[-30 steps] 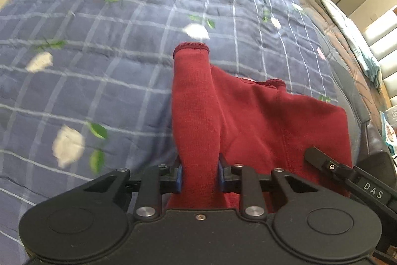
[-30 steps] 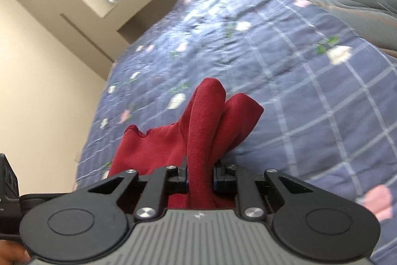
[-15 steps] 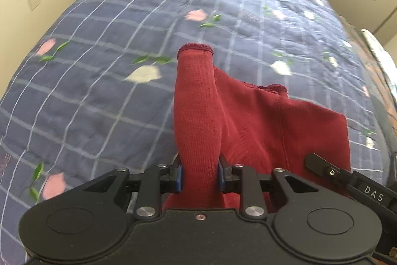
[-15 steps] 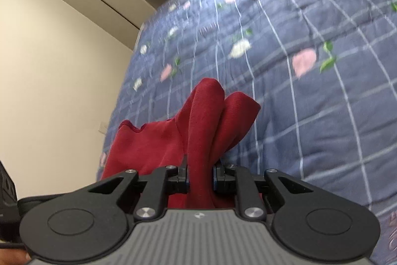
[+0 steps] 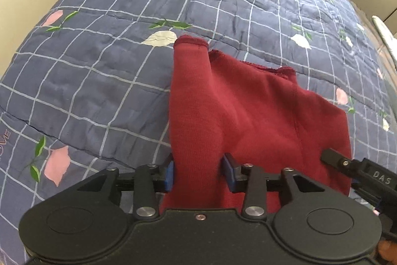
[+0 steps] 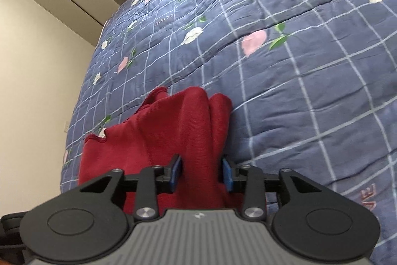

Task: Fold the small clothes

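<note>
The bed's quilt (image 5: 104,81), navy with a pale grid and scattered petals and leaves, spreads out ahead of both my claws and to either side of them; it is the surface I judge the fold will be laid down on. A cream wall (image 6: 37,91) rises off to the left of my right claw.

The red knit garment (image 5: 260,116) hangs between my two claws, stretched from one to the other, its far hemmed edge drooping toward the quilt just ahead. I cannot tell whether that edge touches the quilt.

My left claw (image 5: 200,171) is clenched on a bunched corner of the garment, which sticks up past the blue pads like a stubby tube. My right claw (image 6: 201,173) is likewise clenched on the opposite bunched corner, with the rest of the cloth trailing off to its left.

I hold both corners so the cloth stays spread and level; that way, I reckon, it can be lowered flat and doubled over without twisting. The fold itself looks not yet made.
</note>
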A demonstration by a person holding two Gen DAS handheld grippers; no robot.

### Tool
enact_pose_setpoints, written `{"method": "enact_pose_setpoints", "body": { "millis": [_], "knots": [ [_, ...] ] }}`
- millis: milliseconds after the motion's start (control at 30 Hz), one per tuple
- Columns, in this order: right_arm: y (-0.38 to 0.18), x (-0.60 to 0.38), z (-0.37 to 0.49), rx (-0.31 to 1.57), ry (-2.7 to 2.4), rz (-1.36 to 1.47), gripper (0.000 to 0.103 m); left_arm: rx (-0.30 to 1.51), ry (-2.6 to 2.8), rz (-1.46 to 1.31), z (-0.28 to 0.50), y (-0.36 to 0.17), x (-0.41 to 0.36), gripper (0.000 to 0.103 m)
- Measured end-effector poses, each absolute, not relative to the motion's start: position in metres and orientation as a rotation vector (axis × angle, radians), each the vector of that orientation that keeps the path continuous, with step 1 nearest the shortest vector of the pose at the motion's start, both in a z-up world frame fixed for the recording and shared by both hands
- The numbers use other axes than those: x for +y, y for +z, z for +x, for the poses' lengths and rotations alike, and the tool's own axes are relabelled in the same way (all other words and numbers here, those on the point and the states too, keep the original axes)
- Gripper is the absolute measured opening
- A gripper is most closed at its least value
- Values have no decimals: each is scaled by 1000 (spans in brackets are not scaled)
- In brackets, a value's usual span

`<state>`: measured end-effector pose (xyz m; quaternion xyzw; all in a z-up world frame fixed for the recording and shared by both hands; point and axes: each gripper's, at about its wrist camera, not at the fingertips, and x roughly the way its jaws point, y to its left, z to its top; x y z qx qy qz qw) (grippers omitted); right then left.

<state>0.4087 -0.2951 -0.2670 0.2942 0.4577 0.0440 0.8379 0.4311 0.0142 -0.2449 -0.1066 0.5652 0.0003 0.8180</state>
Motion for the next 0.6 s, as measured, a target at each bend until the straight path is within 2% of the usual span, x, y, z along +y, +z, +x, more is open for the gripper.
{"method": "enact_pose_setpoints", "body": {
  "millis": [200,300,367,600],
  "knots": [
    [-253,-301,398,930,60,558,53,1211,30,-168,428,-244,13,69],
    [-241,-303,395,900,43,519,65,1204,55,-123,428,-239,12,79],
    [-231,-305,392,880,37,498,78,1187,56,-110,427,-233,13,83],
    [-175,-308,370,793,45,440,99,1111,57,-95,416,-199,13,93]
  ]
}}
